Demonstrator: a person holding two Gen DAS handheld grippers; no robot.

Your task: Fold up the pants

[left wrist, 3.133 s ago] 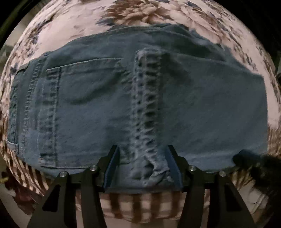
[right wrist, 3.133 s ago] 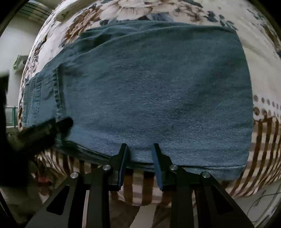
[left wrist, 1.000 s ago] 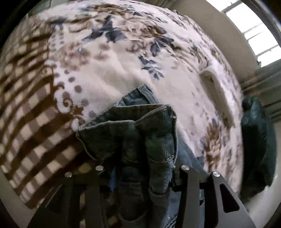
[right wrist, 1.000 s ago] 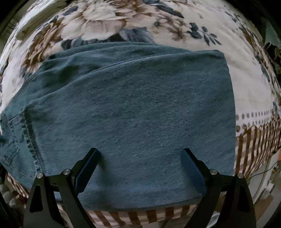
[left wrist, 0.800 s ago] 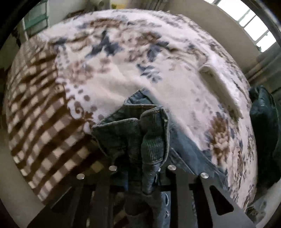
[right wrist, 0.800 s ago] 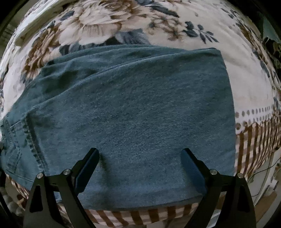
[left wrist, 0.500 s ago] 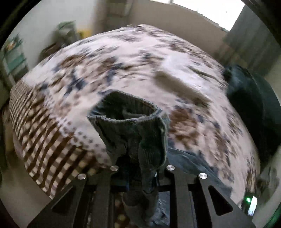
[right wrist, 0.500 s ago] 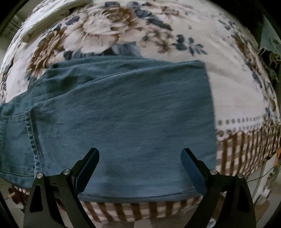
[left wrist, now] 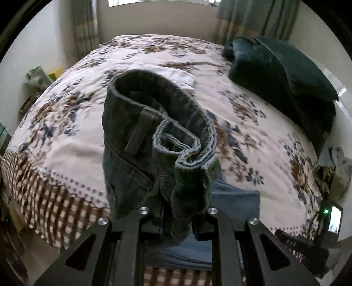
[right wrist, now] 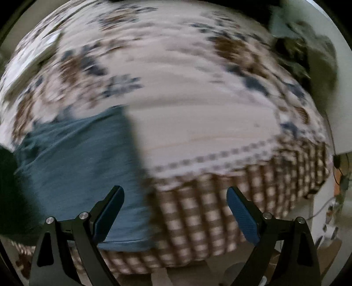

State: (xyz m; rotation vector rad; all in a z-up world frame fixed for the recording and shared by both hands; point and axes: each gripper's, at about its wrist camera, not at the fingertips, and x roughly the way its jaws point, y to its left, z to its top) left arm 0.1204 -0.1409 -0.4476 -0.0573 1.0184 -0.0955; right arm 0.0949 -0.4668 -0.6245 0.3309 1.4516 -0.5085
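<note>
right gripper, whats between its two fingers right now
Nothing is held. In the right wrist view the right gripper stands wide open over the checked edge of the bedspread, with the jeans off by one finger.

— What sort of room is this?

— A bedroom. A bed (left wrist: 253, 123) fills most of it, covered by a pale floral blanket (left wrist: 72, 140) with brown and blue blooms and a brown checked border (left wrist: 55, 206) hanging over the edge.

— Anything on the bed?

— A dark green pillow (left wrist: 283, 72) at the far right corner.

— And the walls?

— Plain and light. A window (left wrist: 158, 1) at the top lets daylight in, with greyish curtains (left wrist: 253, 19) either side.

— Beside the bed?

— Blurred clutter at the left wall (left wrist: 37, 77), and a small device with a green light (left wrist: 332, 217) at the right.
</note>
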